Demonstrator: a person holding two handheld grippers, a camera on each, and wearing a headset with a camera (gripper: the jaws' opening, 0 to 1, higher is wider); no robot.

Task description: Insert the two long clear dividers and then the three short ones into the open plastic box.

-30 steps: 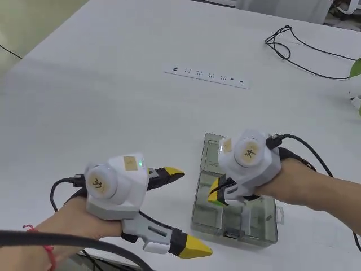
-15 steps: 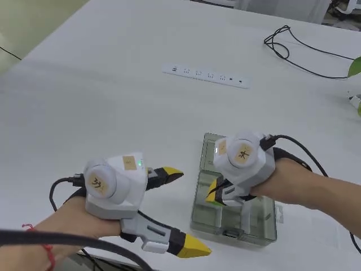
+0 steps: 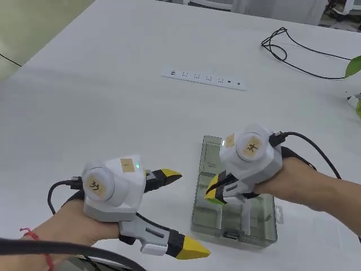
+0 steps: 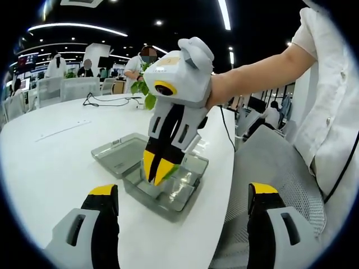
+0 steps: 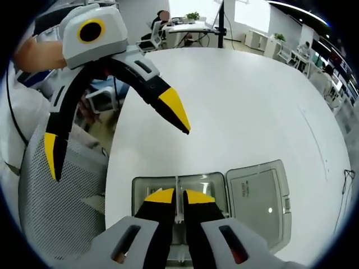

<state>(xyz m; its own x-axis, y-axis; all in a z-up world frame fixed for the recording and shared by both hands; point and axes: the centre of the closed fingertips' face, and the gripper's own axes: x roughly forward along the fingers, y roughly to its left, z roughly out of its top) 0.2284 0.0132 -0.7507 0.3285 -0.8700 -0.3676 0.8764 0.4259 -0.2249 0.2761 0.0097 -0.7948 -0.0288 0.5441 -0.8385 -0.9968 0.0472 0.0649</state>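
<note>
While right gripper [image 5: 179,197] pinches divider [image 5: 177,182], box [image 3: 198,214] open

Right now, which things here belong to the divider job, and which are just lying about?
Job:
- box, lid open
- divider, pinched by the right gripper over the box
- left gripper, open beside the box

Lying about:
- power strip
- cable
- leaf
</note>
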